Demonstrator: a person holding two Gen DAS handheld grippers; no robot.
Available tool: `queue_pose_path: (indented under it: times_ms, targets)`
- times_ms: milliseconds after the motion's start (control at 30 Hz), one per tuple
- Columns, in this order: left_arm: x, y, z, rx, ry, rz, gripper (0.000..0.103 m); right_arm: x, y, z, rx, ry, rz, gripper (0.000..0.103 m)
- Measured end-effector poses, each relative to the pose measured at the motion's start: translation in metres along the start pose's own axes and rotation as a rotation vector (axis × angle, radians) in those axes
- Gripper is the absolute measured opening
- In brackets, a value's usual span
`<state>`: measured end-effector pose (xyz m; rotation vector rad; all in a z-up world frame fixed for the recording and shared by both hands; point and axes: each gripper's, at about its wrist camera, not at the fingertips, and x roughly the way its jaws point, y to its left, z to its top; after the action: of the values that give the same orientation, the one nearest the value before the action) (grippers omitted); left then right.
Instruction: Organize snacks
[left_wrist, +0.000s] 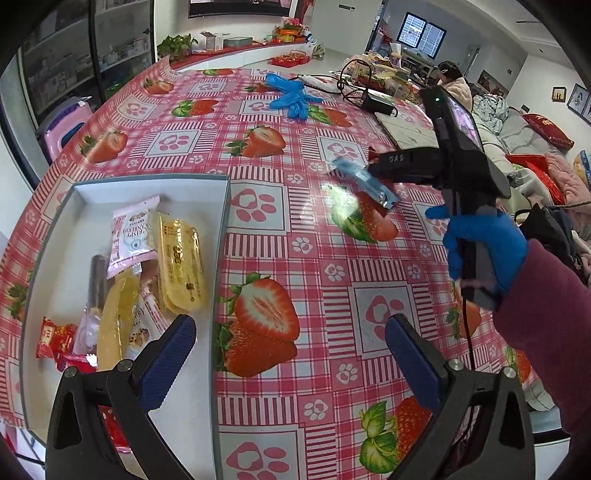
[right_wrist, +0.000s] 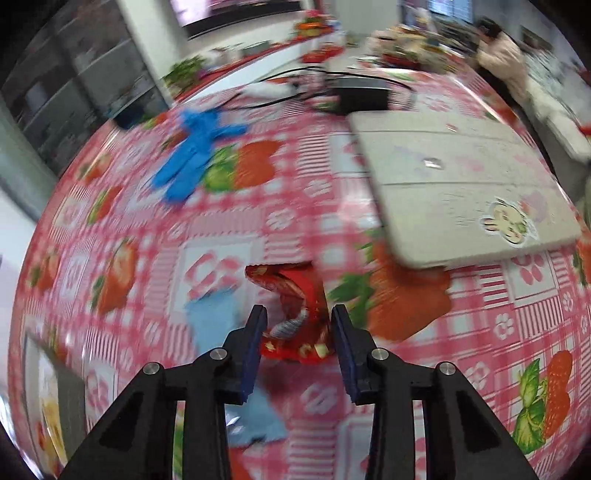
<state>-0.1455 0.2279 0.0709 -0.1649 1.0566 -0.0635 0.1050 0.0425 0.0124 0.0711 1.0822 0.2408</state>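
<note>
A white box (left_wrist: 221, 236) at the left holds several snacks: a yellow packet (left_wrist: 181, 266), a pink-white packet (left_wrist: 131, 236) and a small red packet (left_wrist: 53, 338). My left gripper (left_wrist: 291, 354) is open and empty, over the box's right edge. In the left wrist view my right gripper (left_wrist: 373, 168) reaches over a blue packet (left_wrist: 364, 182) on the tablecloth. In the blurred right wrist view my right gripper (right_wrist: 299, 328) has a red packet (right_wrist: 299, 306) between its fingers, with the light blue packet (right_wrist: 218, 317) beside and below it. Whether the pads touch the red packet is unclear.
Blue gloves (left_wrist: 291, 96) lie at the far middle of the strawberry tablecloth (left_wrist: 295, 258). A white board (right_wrist: 458, 181) lies to the right, with a black device and cables (right_wrist: 364, 98) behind it. A pink stool (left_wrist: 64, 125) stands beyond the left table edge.
</note>
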Motion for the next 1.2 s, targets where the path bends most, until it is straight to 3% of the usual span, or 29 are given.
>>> queue_pose_path:
  times_ms: [267, 400, 433, 467, 500, 567, 700, 933, 967, 1000, 1033, 1067, 1100, 1167, 1200]
  targets:
    - [-0.007, -0.005, 0.0, -0.021, -0.012, -0.009, 0.102, -0.034, 0.047, -0.077, -0.242, 0.122, 0.152, 0.039]
    - [0.001, -0.016, 0.018, -0.032, -0.026, -0.02, 0.102, -0.057, 0.028, -0.104, -0.254, 0.123, 0.073, 0.039]
    - [0.006, -0.019, 0.023, -0.037, -0.024, -0.02, 0.102, -0.062, 0.018, -0.107, -0.237, 0.121, 0.052, 0.04]
    - [0.012, -0.023, 0.028, -0.039, -0.024, -0.02, 0.102, -0.065, 0.008, -0.109, -0.225, 0.121, 0.031, 0.047]
    - [0.021, -0.03, 0.035, -0.036, -0.029, -0.011, 0.102, -0.067, 0.001, -0.109, -0.219, 0.118, 0.015, 0.064]
    - [0.035, -0.04, 0.043, -0.008, -0.046, 0.02, 0.102, -0.072, -0.011, -0.109, -0.207, 0.097, -0.004, 0.078]
    - [0.071, -0.057, 0.055, 0.078, -0.059, 0.124, 0.102, -0.077, -0.019, -0.111, -0.216, 0.068, 0.016, 0.078]
    - [0.103, -0.047, 0.059, 0.049, -0.025, 0.125, 0.102, -0.057, -0.023, -0.102, -0.171, 0.075, 0.049, 0.078]
    - [0.107, -0.046, 0.06, 0.046, -0.02, 0.118, 0.097, -0.057, -0.022, -0.102, -0.175, 0.067, 0.052, 0.076]
    - [0.111, -0.047, 0.06, 0.049, -0.011, 0.112, 0.093, -0.056, -0.021, -0.101, -0.181, 0.064, 0.055, 0.066]
    - [0.116, -0.05, 0.06, 0.06, 0.007, 0.119, 0.083, -0.056, -0.019, -0.1, -0.191, 0.057, 0.053, 0.055]
    - [0.117, -0.055, 0.06, 0.088, -0.005, 0.156, 0.076, -0.056, -0.017, -0.1, -0.201, 0.051, 0.044, 0.036]
    - [0.116, -0.06, 0.059, 0.108, -0.017, 0.135, 0.067, -0.056, -0.016, -0.1, -0.207, 0.053, 0.035, 0.03]
    - [0.114, -0.069, 0.058, 0.144, -0.019, 0.125, 0.026, -0.058, -0.018, -0.102, -0.199, 0.06, 0.043, 0.029]
    - [0.112, -0.073, 0.055, 0.155, -0.011, 0.134, 0.025, -0.059, -0.02, -0.104, -0.196, 0.062, 0.042, 0.029]
